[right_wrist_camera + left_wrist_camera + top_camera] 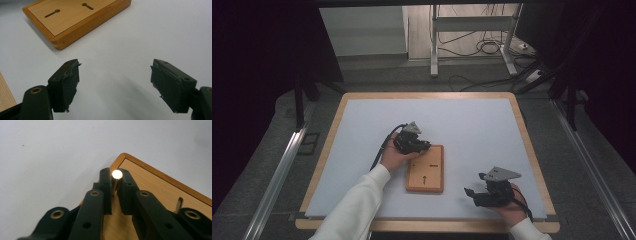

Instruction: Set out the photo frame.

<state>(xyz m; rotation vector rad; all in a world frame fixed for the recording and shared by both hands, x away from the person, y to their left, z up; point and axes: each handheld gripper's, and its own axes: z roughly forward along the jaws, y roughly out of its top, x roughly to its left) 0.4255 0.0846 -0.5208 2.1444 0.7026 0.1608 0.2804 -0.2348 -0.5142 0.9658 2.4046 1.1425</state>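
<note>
Over wooden board (425, 175) corner, left gripper (115, 183) clamps brass pin (116, 175); right gripper (115, 82) spread wide, empty, above mat (472, 125)

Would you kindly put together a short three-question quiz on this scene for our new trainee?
1. True or false: the right tongs are shut on a pin.
2. Multiple choice: the left tongs are over which part of the wooden board? A) a corner B) the middle C) off the board entirely
3. Fill in: the left tongs grip a thin pin with a round ____ head.

Key: 1 false, the jaws stand wide apart over the white mat with nothing between them. 2 A. 3 white.
</note>
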